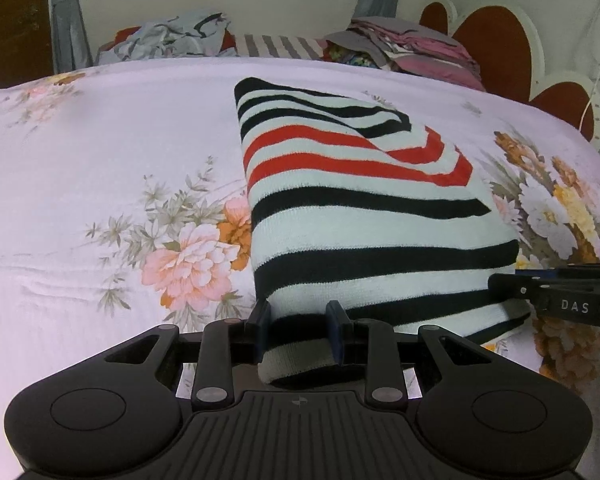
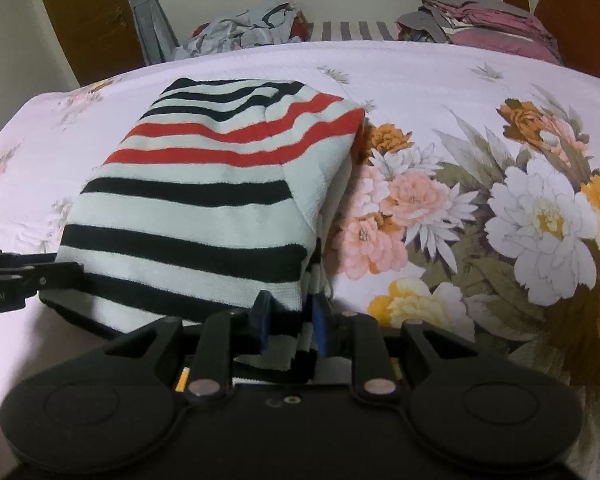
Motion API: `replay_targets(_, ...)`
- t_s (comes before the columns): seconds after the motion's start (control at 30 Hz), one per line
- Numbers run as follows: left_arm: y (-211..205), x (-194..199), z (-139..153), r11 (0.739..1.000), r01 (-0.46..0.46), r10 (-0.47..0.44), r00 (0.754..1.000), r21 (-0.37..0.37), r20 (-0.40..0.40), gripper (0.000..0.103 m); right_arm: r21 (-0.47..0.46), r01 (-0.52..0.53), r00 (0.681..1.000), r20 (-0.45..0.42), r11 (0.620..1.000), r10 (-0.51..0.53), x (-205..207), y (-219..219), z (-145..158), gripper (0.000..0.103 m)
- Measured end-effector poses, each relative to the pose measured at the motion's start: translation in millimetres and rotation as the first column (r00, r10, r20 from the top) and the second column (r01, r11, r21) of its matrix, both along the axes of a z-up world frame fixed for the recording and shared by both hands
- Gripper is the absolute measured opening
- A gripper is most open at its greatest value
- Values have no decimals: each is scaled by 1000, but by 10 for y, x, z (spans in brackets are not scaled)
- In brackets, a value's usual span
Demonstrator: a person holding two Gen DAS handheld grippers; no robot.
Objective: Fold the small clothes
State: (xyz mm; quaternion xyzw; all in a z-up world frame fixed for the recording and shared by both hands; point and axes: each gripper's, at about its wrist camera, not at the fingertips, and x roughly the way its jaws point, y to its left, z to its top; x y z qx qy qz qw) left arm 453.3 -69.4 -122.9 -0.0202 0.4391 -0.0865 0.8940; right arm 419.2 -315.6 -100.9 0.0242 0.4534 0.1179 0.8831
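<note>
A small knit sweater [image 1: 364, 208] with black, white and red stripes lies partly folded on the floral bedsheet [image 1: 100, 160]. My left gripper [image 1: 300, 320] is shut on the sweater's near left hem. My right gripper [image 2: 290, 314] is shut on the near right hem corner of the same sweater [image 2: 204, 200]. The right gripper also shows at the right edge of the left wrist view [image 1: 556, 296]. The left gripper shows at the left edge of the right wrist view [image 2: 24, 276].
A crumpled grey garment [image 1: 172, 38] and a stack of folded pink and grey clothes [image 1: 412, 46] lie at the far side of the bed. A red and white headboard [image 1: 500, 48] stands at the right. Curtains and a window are behind.
</note>
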Motion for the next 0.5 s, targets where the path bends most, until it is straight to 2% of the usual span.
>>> replay_targets(0.2,-4,-7,-43,1000,-15,15,1000,9,1,29,51,27,1000,-3,998,-27,-2,-101,-73,29)
replay_targets(0.3,-19,-6,55,1000,-5,5,1000,20,-8,30,67,21,1000,-16,998,-20,7,-124,-23,30)
replay_targets(0.33,2,-19,123,1000,-9,9,1000,14,7,43,92,23,1000,-6,995,-23,-12,-165,51,30)
replay_targets(0.37,36,-44,204,1000,-25,25,999,8,38,79,122,27,999,25,992,-30,-48,-215,133,32)
replay_targets(0.4,68,-66,271,999,-45,45,996,9,74,96,148,35,997,62,988,-45,-93,-278,218,35)
replay_targets(0.43,108,-82,338,998,-61,60,991,4,121,103,158,46,994,87,986,-60,-111,-334,279,45)
replay_targets(0.47,143,-48,375,998,-61,62,989,-15,132,103,166,50,993,93,985,-67,-93,-373,310,50)
replay_targets(0.5,166,26,382,998,-60,64,991,-34,116,103,180,53,994,88,982,-70,-41,-407,319,50)
